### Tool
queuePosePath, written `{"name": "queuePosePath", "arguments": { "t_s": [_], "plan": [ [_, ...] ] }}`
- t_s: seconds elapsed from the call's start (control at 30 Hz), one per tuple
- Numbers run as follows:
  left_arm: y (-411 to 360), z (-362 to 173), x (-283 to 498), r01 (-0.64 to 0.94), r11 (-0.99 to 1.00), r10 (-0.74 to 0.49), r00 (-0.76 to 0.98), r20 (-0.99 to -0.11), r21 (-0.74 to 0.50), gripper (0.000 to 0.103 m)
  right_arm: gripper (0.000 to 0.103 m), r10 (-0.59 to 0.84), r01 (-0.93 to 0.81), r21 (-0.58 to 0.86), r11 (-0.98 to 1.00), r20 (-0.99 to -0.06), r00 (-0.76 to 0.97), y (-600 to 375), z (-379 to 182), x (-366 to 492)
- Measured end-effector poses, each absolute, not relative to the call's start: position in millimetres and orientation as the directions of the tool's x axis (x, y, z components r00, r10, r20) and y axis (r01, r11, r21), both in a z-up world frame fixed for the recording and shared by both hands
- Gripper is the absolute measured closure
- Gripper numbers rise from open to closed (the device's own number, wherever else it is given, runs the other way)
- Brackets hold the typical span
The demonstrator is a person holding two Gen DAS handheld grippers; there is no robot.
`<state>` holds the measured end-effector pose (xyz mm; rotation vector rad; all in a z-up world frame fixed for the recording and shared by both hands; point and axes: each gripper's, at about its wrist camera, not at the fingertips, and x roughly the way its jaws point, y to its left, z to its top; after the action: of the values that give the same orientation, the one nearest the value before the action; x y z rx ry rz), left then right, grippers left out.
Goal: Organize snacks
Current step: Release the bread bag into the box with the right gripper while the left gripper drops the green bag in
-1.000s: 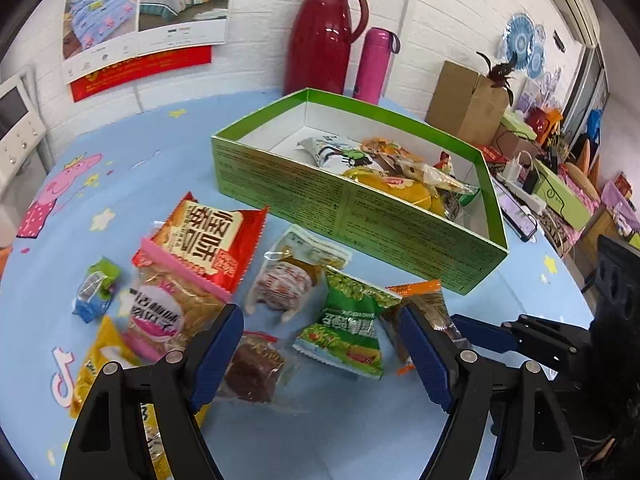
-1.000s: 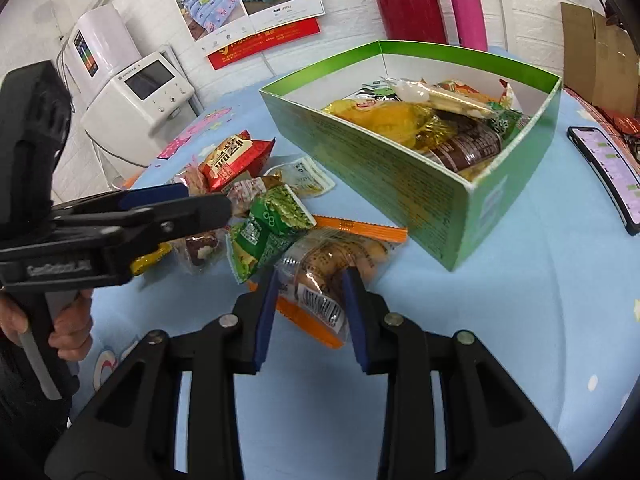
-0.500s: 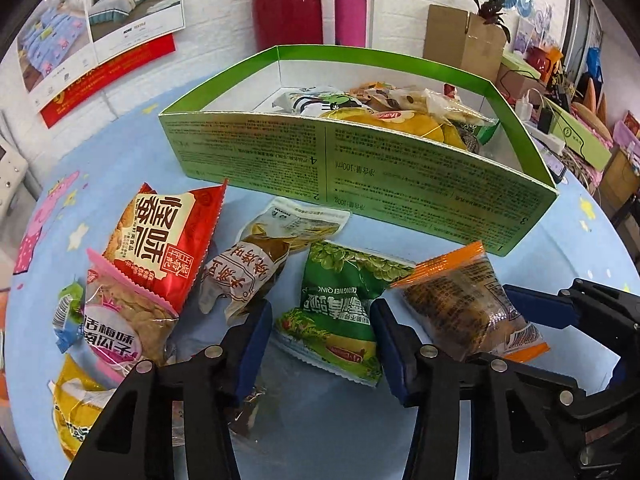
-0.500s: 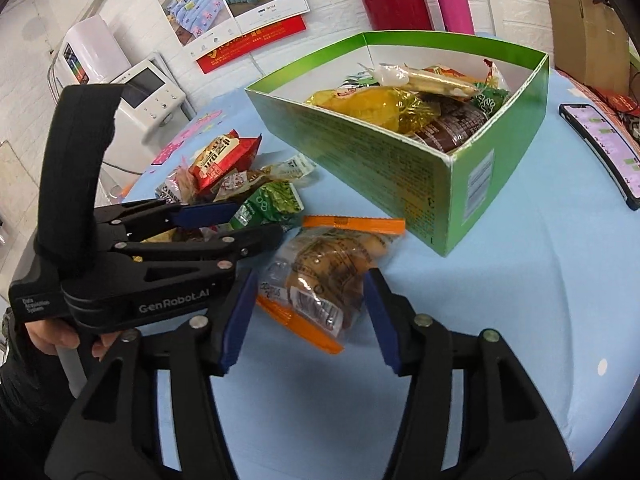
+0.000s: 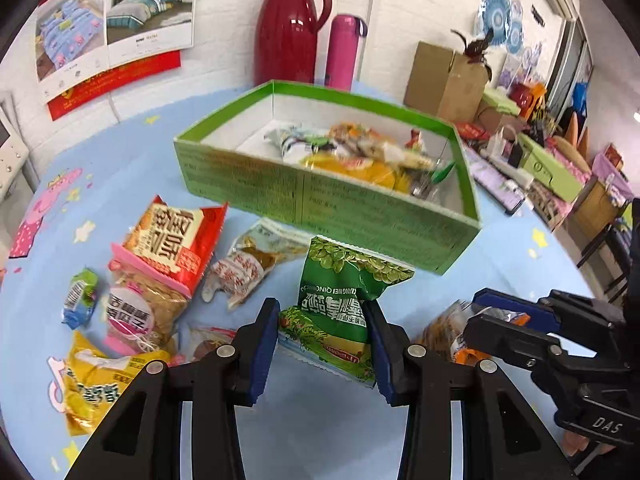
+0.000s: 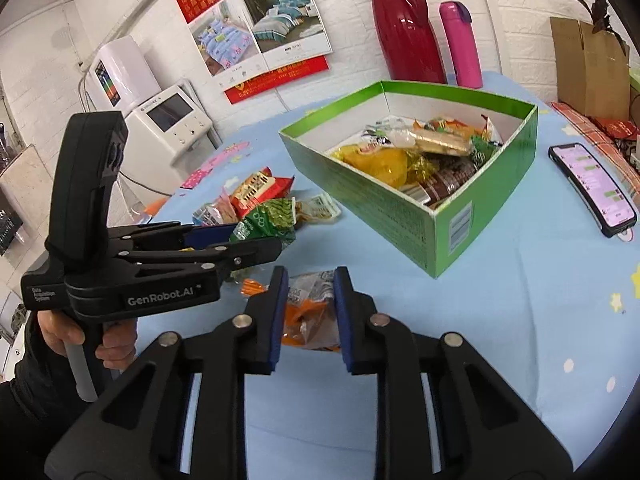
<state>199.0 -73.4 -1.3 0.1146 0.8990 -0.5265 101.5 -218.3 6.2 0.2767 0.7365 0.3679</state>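
Observation:
My left gripper (image 5: 322, 344) is shut on a green snack packet (image 5: 340, 300), which stands upright between the pads, raised off the blue tablecloth. The right wrist view shows this gripper (image 6: 240, 240) at left with the green packet (image 6: 272, 220) in it. My right gripper (image 6: 310, 280) is shut on a clear packet with orange edges (image 6: 308, 324), held low over the cloth. The open green box (image 5: 320, 196) lies beyond both grippers and holds several snacks. Loose on the cloth at left are a red packet (image 5: 172, 240), a pink one (image 5: 136, 308) and a yellow one (image 5: 100, 384).
A red jug (image 5: 292, 24) and a pink bottle (image 5: 344, 52) stand behind the box by the wall. A cardboard box (image 5: 444, 76) sits at the back right. A phone (image 6: 592, 188) lies right of the green box. A hand (image 6: 112, 344) holds the left gripper's handle.
My left gripper has shut on the green packet and lifted it off the cloth. My right gripper has shut on the orange-edged packet. Both views have pulled back and up.

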Motion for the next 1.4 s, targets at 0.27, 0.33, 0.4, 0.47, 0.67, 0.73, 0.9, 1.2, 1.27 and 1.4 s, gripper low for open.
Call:
{"name": "queuePosePath", "arguments": {
  "t_s": [0.27, 0.33, 0.4, 0.47, 0.67, 0.73, 0.9, 1.2, 1.27, 1.4],
  "plan": [
    [-71, 54, 213, 0.474, 0.859, -0.458, 0.548, -0.7, -0.191, 0.06, 0.079, 0.448, -0.276, 0.382, 0.882, -0.497, 0.743, -228, 55, 117],
    [-75, 65, 222, 0.467, 0.864, -0.456, 0.567, -0.686, -0.188, 0.06, 0.079, 0.424, -0.27, 0.363, 0.892, -0.464, 0.778, -234, 70, 125],
    [-80, 73, 234, 0.464, 0.865, -0.459, 0.576, -0.677, -0.192, 0.06, 0.079, 0.391, -0.248, 0.349, 0.904, -0.434, 0.812, -242, 81, 135],
    [-85, 79, 248, 0.461, 0.863, -0.467, 0.579, -0.668, -0.204, 0.06, 0.079, 0.359, -0.22, 0.345, 0.913, -0.417, 0.835, -251, 86, 151],
    [-105, 68, 292, 0.435, 0.87, -0.469, 0.581, -0.664, -0.233, 0.06, 0.079, 0.306, -0.148, 0.369, 0.917, -0.419, 0.855, -271, 69, 202],
    [-112, 61, 305, 0.431, 0.871, -0.466, 0.577, -0.671, -0.234, 0.06, 0.078, 0.298, -0.126, 0.387, 0.913, -0.424, 0.856, -277, 59, 219],
    [-124, 34, 333, 0.392, 0.904, -0.389, 0.584, -0.713, -0.172, 0.031, 0.051, 0.299, -0.057, 0.44, 0.896, -0.504, 0.81, -290, 23, 259],
    [-98, 17, 334, 0.308, 0.927, -0.361, 0.589, -0.723, -0.212, 0.017, 0.033, 0.322, -0.044, 0.483, 0.875, -0.51, 0.798, -298, 7, 249],
    [-93, 20, 327, 0.307, 0.928, -0.36, 0.592, -0.721, -0.212, 0.017, 0.032, 0.332, -0.064, 0.479, 0.875, -0.5, 0.8, -292, 12, 242],
    [-84, 35, 306, 0.312, 0.928, -0.36, 0.61, -0.706, -0.204, 0.017, 0.021, 0.35, -0.102, 0.478, 0.872, -0.464, 0.814, -281, 30, 221]
  ]
}}
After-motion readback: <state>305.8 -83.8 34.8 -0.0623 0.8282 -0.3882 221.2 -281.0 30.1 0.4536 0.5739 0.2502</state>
